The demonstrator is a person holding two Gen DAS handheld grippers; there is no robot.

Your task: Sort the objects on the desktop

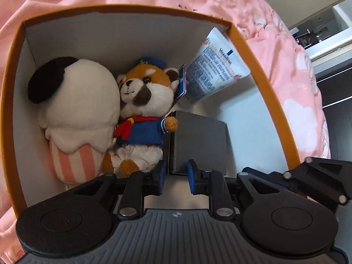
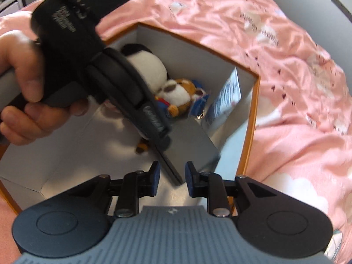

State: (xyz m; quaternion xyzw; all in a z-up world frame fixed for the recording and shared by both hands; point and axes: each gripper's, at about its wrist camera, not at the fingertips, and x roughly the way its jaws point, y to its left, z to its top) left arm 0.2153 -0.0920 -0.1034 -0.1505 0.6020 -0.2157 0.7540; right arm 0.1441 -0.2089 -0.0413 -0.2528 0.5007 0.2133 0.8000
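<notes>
A dark grey flat box [image 1: 198,140] stands inside an orange carton [image 1: 132,7] with white walls. My left gripper [image 1: 177,176] is shut on the grey box's near left edge. The right wrist view shows the same grip, with the left gripper [image 2: 164,140] clamped on the grey box [image 2: 193,145]. My right gripper [image 2: 172,180] straddles the box's lower corner with its pads apart from it, so it is open. An ice-cream plush [image 1: 77,110], a red panda plush [image 1: 145,101] in a sailor suit and a white Vaseline tube [image 1: 215,66] also lie in the carton.
The carton [image 2: 255,121] rests on a rumpled pink bedsheet [image 2: 297,77]. A person's hand [image 2: 22,88] holds the left tool over the carton's left half. The black frame [image 1: 319,176] of the other tool shows at the carton's right wall. Dark furniture stands beyond the bed.
</notes>
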